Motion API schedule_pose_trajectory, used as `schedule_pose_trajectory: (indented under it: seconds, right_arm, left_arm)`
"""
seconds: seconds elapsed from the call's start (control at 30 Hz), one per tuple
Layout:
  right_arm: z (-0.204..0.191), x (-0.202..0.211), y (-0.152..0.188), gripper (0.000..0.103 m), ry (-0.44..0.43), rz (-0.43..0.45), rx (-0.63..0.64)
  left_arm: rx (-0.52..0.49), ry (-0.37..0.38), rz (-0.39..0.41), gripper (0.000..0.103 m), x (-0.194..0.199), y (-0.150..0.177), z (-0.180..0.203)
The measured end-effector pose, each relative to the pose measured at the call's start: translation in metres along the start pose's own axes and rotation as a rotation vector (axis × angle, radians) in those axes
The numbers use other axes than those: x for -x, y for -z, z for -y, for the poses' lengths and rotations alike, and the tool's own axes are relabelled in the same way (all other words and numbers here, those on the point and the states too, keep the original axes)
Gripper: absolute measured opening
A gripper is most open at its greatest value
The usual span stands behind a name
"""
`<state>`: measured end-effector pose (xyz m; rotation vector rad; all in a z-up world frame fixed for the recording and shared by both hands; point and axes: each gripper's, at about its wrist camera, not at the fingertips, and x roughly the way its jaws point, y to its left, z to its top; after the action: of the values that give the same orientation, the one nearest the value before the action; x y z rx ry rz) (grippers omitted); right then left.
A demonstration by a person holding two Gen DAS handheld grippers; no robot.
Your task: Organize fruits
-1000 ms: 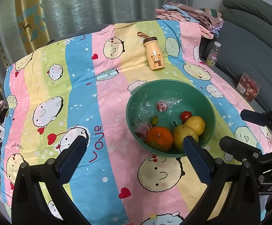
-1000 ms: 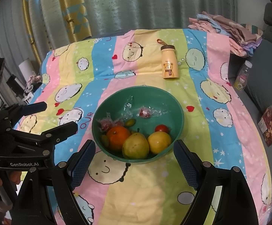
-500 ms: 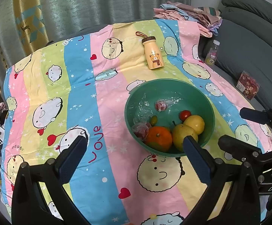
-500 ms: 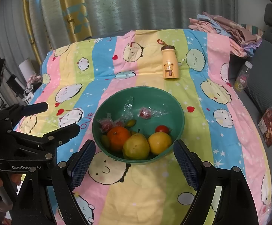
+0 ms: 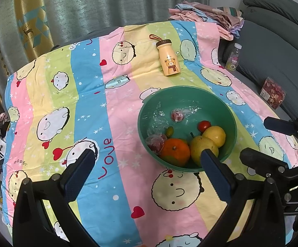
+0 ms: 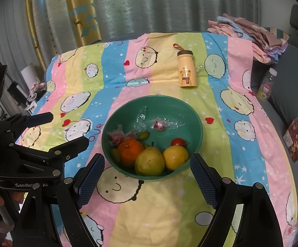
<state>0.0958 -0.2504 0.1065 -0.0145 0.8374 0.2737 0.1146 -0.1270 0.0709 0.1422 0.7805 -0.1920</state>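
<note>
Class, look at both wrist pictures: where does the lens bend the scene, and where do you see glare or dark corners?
Left wrist view: black corners ring the round picture, the tablecloth bulges like a dome, and plastic wrap in the bowl glints. Right wrist view: same dark ring, the curtain folds lean outward, a small shine sits on the bottle; both stay sharp.

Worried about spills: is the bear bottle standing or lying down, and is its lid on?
Standing upright: the bear bottle rests on its base on the tablecloth, brown cap on top.
</note>
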Motion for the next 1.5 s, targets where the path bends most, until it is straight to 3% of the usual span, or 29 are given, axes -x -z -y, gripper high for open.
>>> schedule_pose_trajectory:
  seconds: [1.5]
  right_arm:
    - [-0.0034,-0.0010,-0.0066,0.085,-0.003,0.002,0.005]
  left_arm:
    - [-0.004,-0.003,0.000,0.103,-0.0015,-0.0008,-0.0004]
